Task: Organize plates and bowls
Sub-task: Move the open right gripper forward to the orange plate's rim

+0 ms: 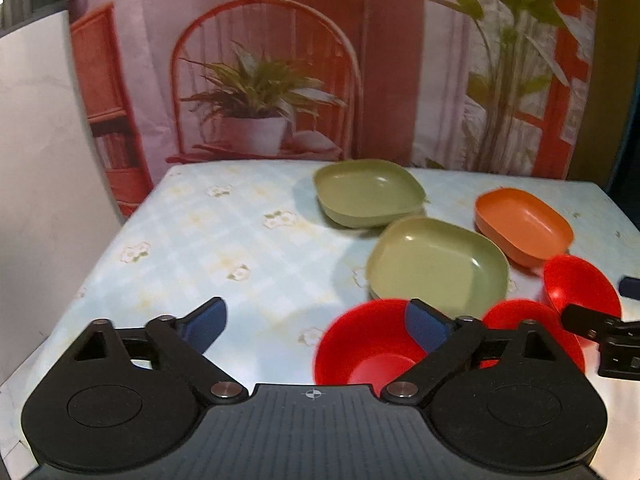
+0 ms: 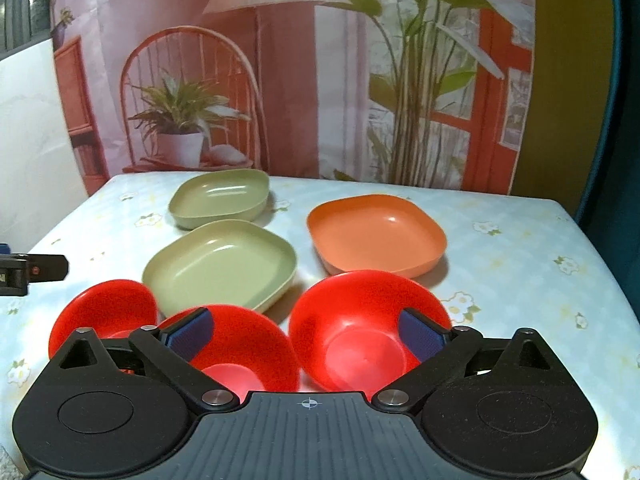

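Holding: we hold both tools above the near edge of the table (image 2: 520,240), nothing between either pair of fingers.
Left gripper (image 1: 316,326): its jaws are spread wide; the right blue pad overlaps our view of the leftmost red bowl, the left pad hangs over bare cloth.
Right gripper (image 2: 306,334): its jaws are spread wide too; the left pad sits in front of the middle red bowl, the right pad in front of the right red bowl.
Left red bowl (image 2: 104,308): we see it upright at the near left, close beside the middle one.
Middle red bowl (image 2: 248,344): upright, directly before the right tool, its rim near the closer green plate.
Right red bowl (image 2: 360,320): upright, just in front of the orange plate.
Near green plate (image 2: 220,268): a square-ish dish behind the bowls, centre-left.
Far green plate (image 2: 220,200): behind the near one, towards the backdrop; whether they touch we cannot tell.
Orange plate (image 2: 376,232): to the right of the green pair, apart from them.
Tablecloth (image 1: 208,240): pale blue check with small flowers, covering the whole top.
Backdrop (image 2: 320,80): a printed scene of a chair, potted plants and a lamp, hanging behind the table.
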{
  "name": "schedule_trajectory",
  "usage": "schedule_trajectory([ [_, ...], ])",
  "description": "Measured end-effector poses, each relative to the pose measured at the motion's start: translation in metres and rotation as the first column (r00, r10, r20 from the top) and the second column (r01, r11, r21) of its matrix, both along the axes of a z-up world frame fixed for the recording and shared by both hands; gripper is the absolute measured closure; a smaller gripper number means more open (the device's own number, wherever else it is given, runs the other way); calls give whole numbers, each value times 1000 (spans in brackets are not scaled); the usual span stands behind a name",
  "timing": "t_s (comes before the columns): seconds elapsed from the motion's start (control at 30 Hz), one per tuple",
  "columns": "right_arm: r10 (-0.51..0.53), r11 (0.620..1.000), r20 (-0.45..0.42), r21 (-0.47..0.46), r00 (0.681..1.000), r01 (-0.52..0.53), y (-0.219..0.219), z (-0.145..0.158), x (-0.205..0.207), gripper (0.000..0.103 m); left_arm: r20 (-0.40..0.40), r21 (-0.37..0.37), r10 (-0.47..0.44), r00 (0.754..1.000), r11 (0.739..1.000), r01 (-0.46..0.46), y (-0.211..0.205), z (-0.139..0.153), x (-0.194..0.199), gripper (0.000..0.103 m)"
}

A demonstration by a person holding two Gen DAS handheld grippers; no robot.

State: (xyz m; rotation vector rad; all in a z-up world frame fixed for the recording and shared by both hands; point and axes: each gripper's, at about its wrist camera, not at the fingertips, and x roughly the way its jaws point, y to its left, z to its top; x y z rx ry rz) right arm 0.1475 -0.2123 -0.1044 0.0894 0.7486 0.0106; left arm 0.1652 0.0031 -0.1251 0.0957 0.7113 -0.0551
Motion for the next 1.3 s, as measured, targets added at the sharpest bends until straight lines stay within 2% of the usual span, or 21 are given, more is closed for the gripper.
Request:
schedule_trajectory([
  [0.33,53,998,-9,18,999,-53,10,0,-4,19,-30,-29,-37,999,999,36,-1,-7,-8,13],
  [0.83,59,997,0,47,998,-59,7,4,-8,27,-35,-66,-64,997,996,61,-4,-4,-5,14],
  [1.0,77,997,26,30,997,-78,-2,14,3,27,-10,-71,-88,996,994,87,-14,11,10,14],
  [1.3,103,995,86,-17,991,-102,-44,47,45,27,66,-107,-109,992,987,116,-43,40,39,14],
])
